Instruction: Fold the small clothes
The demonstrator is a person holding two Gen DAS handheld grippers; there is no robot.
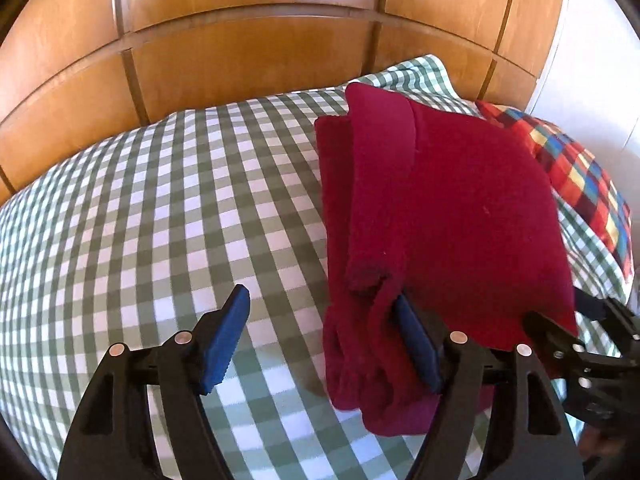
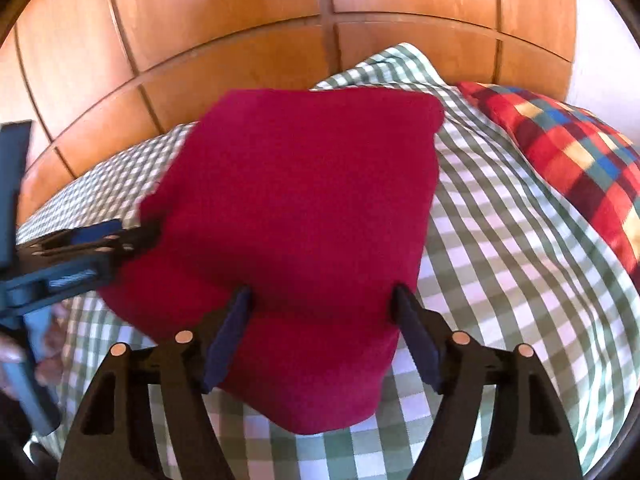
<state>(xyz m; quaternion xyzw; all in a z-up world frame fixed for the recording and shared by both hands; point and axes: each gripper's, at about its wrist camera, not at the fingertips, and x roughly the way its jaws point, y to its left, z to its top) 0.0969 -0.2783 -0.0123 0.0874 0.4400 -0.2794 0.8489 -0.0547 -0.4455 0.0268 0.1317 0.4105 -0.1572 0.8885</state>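
- The red fleece garment [image 1: 452,216], soft and folded in layers on the checked bed sheet [image 1: 160,208], hides part of it.
- Left hand-held gripper [image 1: 320,340]: released, one pad under fleece.
- Right hand-held gripper [image 2: 322,336]: spread wide around the garment's edge.
- A multicoloured plaid pillow [image 2: 568,152] is cut off.

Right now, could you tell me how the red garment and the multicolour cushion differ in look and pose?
The red garment is one plain crimson; the cushion is checked in red, blue, yellow and dark squares. The garment is folded in layers and sits between the open fingers of the right gripper, with the left gripper at its edge; the cushion is untouched. The garment is central, the cushion off to the right. Both rest on the green check cloth.
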